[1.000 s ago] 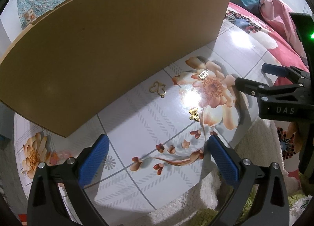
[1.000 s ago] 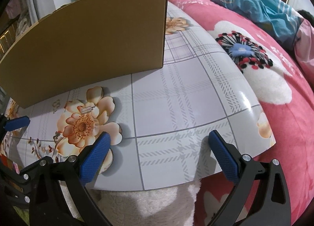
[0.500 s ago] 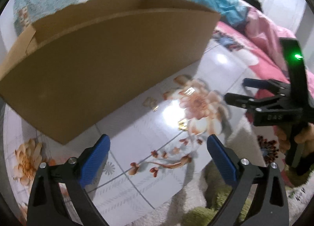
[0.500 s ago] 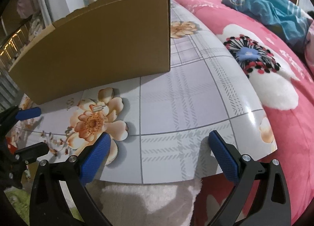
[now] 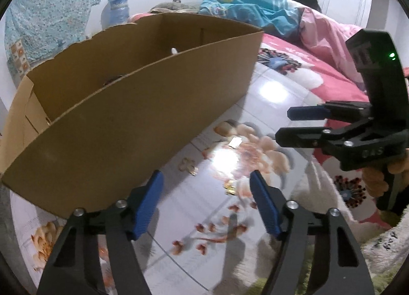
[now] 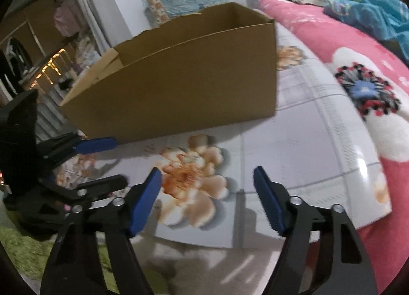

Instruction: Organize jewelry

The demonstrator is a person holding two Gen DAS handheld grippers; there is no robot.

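Three small jewelry pieces lie on the floral table (image 5: 194,220): a gold looped piece (image 5: 187,165), a small gold charm (image 5: 230,189) and a silver rectangular piece (image 5: 235,142). An open cardboard box (image 5: 133,105) stands behind them; it also shows in the right wrist view (image 6: 189,82). My left gripper (image 5: 207,204) is open and empty, raised above the table before the jewelry. My right gripper (image 6: 207,200) is open and empty over the table's front edge; it also shows at the right of the left wrist view (image 5: 294,126).
A bed with a pink floral cover (image 6: 358,46) runs along the table's right side, with a person lying on it (image 5: 281,11). Fluffy white and green rug (image 5: 319,269) lies below the table's front edge. A water jug (image 5: 116,9) stands at the back.
Both grippers have lifted and pulled back from the table, so the box's open top now shows. Both stay open and empty. The jewelry has not moved.
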